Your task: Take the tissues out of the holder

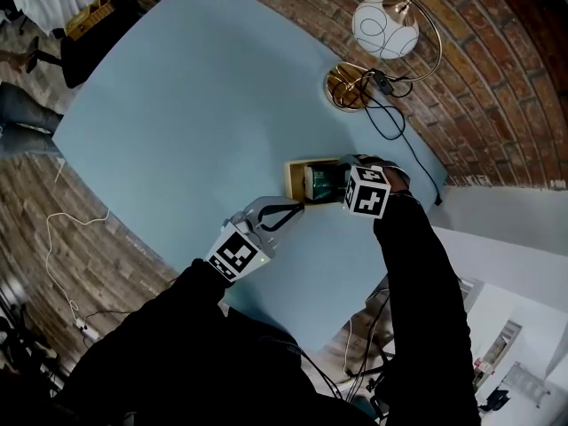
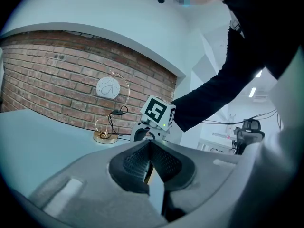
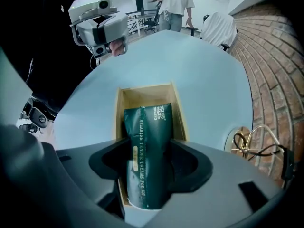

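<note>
Pale blue table (image 1: 177, 105), brick wall (image 1: 461, 78) behind it, and a globe lamp (image 1: 384, 27) on a brass foot off to the side.

The right gripper (image 3: 149, 163) points straight down with its jaws about half spread, and the pads look snug against both flanks of the dark green tissue pack (image 3: 147, 137). The pack stands on edge inside the wooden holder (image 3: 142, 95) and fills roughly the middle of it, with bare wood showing on either side.

The left gripper (image 2: 149, 158) lies low and nearly level with its jaws pinched together on nothing. Its tips are right by the holder's near end, though I can't tell if they actually touch it.

My guess on handling: it's a soft film-wrapped pack, so light, squashy and a bit slick. I'd grab across the narrow faces near the top, firmly enough to dent it, then lift straight up. The holder looks light too and might ride up with the pack, so pinning it down with the left seems smart.
</note>
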The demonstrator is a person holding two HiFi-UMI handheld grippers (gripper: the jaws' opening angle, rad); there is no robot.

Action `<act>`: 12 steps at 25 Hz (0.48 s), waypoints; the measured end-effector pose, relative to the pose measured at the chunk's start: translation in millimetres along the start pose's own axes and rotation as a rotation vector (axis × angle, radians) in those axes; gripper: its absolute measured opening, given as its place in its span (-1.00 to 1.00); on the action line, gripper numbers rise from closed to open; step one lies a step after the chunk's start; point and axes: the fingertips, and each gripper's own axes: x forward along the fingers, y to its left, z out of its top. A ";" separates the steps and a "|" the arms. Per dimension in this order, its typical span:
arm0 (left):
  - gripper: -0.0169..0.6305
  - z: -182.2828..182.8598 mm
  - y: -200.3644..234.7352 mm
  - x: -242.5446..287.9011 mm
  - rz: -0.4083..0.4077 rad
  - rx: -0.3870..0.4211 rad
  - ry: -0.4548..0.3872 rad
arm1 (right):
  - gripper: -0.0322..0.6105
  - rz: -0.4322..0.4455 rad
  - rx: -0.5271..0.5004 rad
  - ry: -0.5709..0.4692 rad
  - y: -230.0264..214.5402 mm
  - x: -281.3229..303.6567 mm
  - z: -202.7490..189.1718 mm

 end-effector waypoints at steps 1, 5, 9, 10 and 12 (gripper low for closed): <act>-0.92 1.2 0.7 -1.0 0.001 0.002 -0.002 | -0.06 0.003 0.000 -0.001 0.6 -1.0 1.0; -0.92 6.5 2.4 -6.2 0.005 0.009 -0.013 | -0.07 0.013 -0.006 0.004 3.1 -5.8 7.3; -0.92 9.7 2.3 -12.9 0.006 0.011 -0.017 | -0.07 0.007 -0.008 0.018 2.2 -13.6 11.7; -0.92 10.8 2.2 -14.7 0.007 0.013 -0.018 | -0.07 0.004 -0.007 0.022 1.4 -16.2 12.3; -0.92 13.5 2.6 -18.2 0.009 0.015 -0.023 | -0.07 0.000 -0.008 0.030 0.3 -21.4 13.5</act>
